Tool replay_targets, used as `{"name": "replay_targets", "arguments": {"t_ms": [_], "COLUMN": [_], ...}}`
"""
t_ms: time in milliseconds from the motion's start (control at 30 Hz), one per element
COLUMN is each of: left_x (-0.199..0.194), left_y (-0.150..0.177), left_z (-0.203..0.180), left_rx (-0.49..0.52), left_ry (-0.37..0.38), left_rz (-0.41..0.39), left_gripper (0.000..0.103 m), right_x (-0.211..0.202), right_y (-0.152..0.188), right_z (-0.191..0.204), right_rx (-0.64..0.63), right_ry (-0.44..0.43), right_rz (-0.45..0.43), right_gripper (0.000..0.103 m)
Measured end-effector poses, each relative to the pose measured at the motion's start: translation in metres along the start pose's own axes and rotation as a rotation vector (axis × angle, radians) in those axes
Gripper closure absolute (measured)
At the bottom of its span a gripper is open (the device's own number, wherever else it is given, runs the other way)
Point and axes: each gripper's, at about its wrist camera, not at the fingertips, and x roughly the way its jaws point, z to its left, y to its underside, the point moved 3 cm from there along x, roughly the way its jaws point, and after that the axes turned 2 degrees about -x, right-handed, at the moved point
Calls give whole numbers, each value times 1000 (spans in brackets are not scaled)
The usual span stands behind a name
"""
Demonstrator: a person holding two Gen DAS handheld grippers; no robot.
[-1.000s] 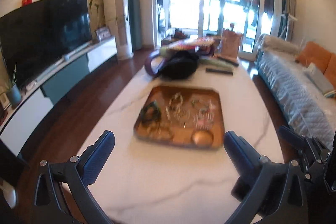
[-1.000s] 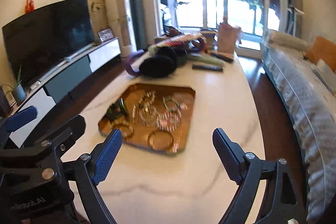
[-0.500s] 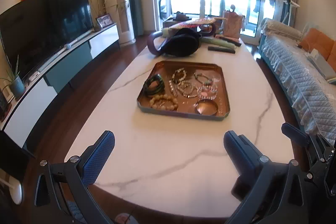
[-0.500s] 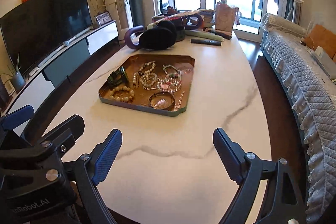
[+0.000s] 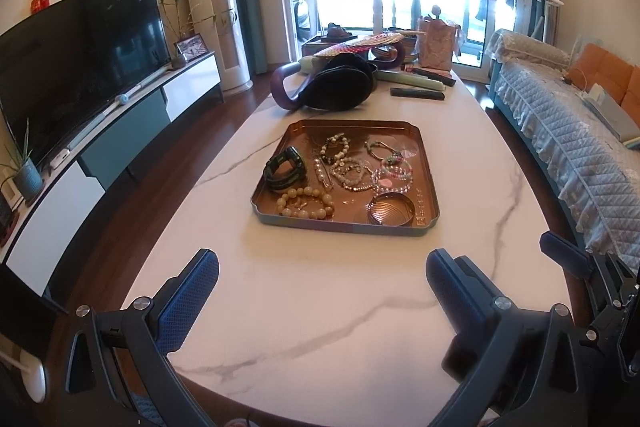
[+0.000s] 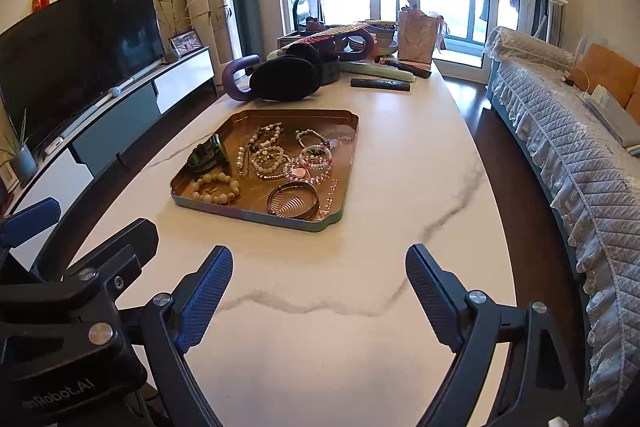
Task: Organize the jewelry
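You are holding both hand-held grippers above the near end of the white marble tabletop (image 5: pixel 320 307), and both are standing wide apart with nothing between the fingers. The left hand-held gripper (image 5: pixel 322 281) and the right hand-held gripper (image 6: pixel 319 277) are both well back from the jewelry.

The jewelry is sitting in the copper tray (image 5: pixel 428 187) in the middle of the tabletop. I am guessing how each piece will feel. The cream bead bracelet (image 5: pixel 306 203) at the near left is looking chunky and round, so the beads may be rolling and slipping; pinching across one side of the loop should be working best. The dark green bangles (image 5: pixel 286 169) are looking hard and smooth, and may be breaking if they are dropping, so grip one rim gently. The metal bangle (image 5: pixel 391 209) at the near right is looking stiff and light; take its wall between the fingers. The small bead bracelets (image 5: pixel 394 169) in the middle are lying tangled and touching each other, so lifting one may be dragging its neighbors along
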Motion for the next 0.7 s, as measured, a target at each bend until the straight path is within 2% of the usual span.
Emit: {"name": "replay_targets", "arguments": {"t_ms": [200,700], "left_x": [2,9], "left_y": [-3,-3], "left_z": [-1,-1], "left_rx": [9,12], "left_ry": [-7,12], "left_rz": [-23,-2], "left_gripper": [0,0], "right_x": [2,8], "right_y": [-2,1], "right_z": [0,-2], "right_rx": [-4,-4], "right_ry": [7,2], "right_rz": [-11,-4], "right_gripper": [16,16]}}
